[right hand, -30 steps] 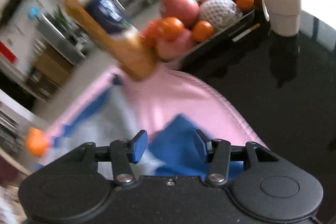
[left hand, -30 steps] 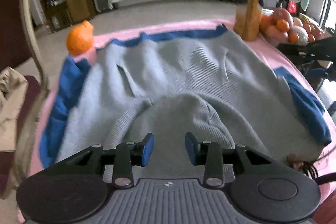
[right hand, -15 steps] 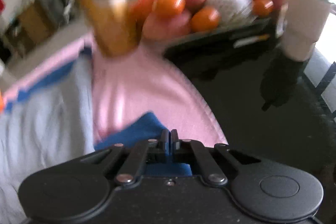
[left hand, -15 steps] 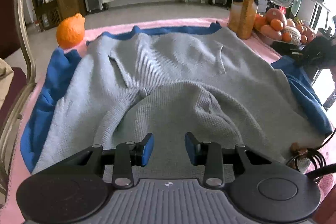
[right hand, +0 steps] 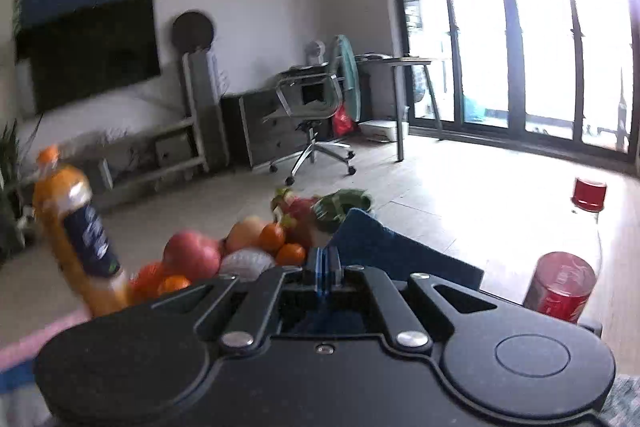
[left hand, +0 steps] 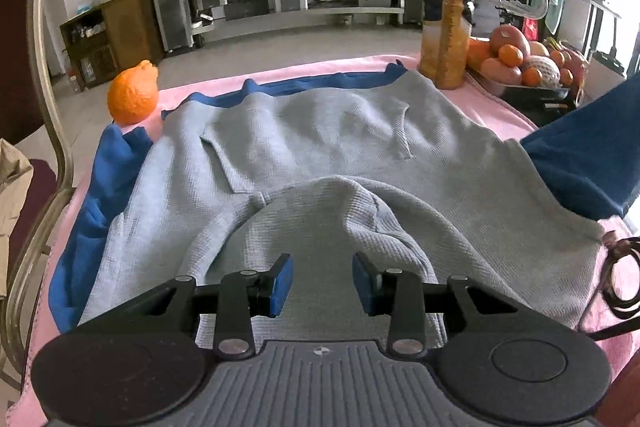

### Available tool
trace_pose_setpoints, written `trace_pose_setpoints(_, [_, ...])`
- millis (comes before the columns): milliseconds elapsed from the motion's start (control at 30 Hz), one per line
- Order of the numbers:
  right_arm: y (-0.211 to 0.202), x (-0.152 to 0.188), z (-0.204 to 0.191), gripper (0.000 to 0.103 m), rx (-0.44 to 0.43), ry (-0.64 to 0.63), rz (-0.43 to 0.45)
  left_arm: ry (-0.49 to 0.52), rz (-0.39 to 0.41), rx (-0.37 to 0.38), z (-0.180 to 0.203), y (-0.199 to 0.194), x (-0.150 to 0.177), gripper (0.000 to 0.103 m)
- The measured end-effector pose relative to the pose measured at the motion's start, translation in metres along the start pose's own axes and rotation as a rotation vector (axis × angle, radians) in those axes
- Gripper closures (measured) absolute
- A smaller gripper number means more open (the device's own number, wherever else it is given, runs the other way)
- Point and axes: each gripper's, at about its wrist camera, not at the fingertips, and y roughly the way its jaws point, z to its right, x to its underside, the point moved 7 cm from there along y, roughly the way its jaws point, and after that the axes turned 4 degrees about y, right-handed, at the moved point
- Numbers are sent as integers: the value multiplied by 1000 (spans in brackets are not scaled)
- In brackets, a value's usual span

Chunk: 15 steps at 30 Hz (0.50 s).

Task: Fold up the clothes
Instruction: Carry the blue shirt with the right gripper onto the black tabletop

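A grey knit sweater with blue sleeves and hem (left hand: 328,155) lies spread on a pink cloth (left hand: 500,107), its hood bunched toward me. My left gripper (left hand: 322,283) is open and empty, hovering just above the hood. My right gripper (right hand: 323,263) is shut on the sweater's blue right sleeve (right hand: 396,251) and holds it lifted off the table; the raised sleeve also shows at the right edge of the left wrist view (left hand: 588,151). The left blue sleeve (left hand: 108,179) lies flat.
A tall orange juice bottle (left hand: 448,7) stands at the sweater's far right corner, next to a tray of fruit (left hand: 524,67). An orange fruit (left hand: 132,95) sits at the far left. A chair frame (left hand: 44,115) is on the left. A red can (right hand: 560,283) stands at the right.
My right gripper closed on the blue sleeve and lifted it up off the table, tilting upward toward the room. My left gripper stayed open over the hood.
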Motion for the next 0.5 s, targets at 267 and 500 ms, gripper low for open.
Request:
trace_pose_setpoints(267, [-7, 72, -92, 102, -151, -100, -228, 1, -9, 12, 1, 3, 4, 67])
trace_pose_setpoints(500, [-30, 168, -156, 81, -388, -216, -633, -19, 9, 30, 0, -1, 2, 67])
